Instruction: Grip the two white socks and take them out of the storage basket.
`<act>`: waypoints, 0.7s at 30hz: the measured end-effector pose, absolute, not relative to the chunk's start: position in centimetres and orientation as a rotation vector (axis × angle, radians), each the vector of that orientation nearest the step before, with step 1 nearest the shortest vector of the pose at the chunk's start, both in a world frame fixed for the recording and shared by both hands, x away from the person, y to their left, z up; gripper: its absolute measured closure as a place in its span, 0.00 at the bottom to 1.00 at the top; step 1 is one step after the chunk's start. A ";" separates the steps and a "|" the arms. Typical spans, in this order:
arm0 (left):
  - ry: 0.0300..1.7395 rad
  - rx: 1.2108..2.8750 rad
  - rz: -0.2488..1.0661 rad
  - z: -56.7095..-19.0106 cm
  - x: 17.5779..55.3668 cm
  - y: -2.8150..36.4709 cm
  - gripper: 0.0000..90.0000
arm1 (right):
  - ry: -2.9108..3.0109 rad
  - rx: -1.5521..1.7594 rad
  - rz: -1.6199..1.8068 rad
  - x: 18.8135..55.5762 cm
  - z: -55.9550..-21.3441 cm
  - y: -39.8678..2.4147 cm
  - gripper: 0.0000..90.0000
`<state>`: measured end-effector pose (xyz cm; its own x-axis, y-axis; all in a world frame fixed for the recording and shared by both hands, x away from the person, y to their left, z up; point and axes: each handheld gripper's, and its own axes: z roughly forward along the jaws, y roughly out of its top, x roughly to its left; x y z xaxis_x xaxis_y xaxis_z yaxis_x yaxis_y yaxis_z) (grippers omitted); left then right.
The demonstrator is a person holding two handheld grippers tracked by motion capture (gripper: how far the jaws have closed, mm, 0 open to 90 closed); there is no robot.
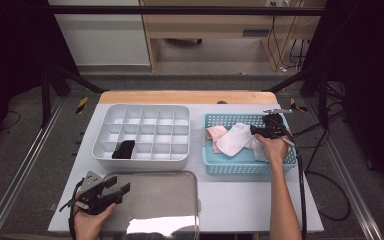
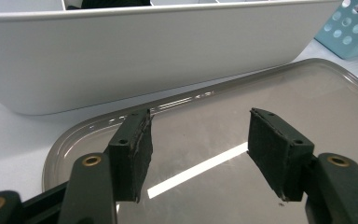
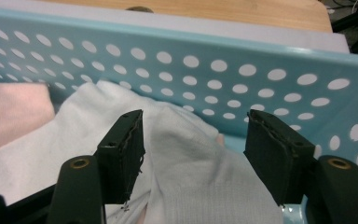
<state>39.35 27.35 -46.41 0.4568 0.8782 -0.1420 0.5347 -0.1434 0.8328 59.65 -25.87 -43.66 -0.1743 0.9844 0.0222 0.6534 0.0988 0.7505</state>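
A blue perforated basket (image 1: 250,166) at the right holds a white cloth (image 1: 232,140) and a pink cloth (image 1: 214,132). My right gripper (image 1: 253,131) reaches into it from the right. In the right gripper view the right gripper (image 3: 193,149) is open low over the white cloth (image 3: 74,135), and a fold of cloth lies between the jaws without the pads pressing on it. The pink cloth (image 3: 9,112) lies to the left, with the basket wall (image 3: 214,65) behind. My left gripper (image 1: 121,190) is open and empty over a grey metal tray (image 1: 170,200); the left gripper (image 2: 198,149) hovers above the tray's surface (image 2: 270,93).
A white divided organizer (image 1: 140,111) stands at the left middle with a black item (image 1: 124,149) in a front compartment. Its wall (image 2: 144,56) rises just past the grey tray. A corner of the blue basket (image 2: 354,28) lies beyond. Cables trail off the table's right side.
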 end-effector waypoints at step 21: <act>1.201 1.821 0.474 -46.6 39.4 27.3 0.44 | 2.000 1.729 0.763 60.0 -45.6 -26.4 0.61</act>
<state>39.44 27.32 -46.57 0.4598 0.8762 -0.1447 0.5410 -0.1472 0.8280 60.03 -26.39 -45.64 -0.1647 0.9846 0.0589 0.7737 0.0919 0.6269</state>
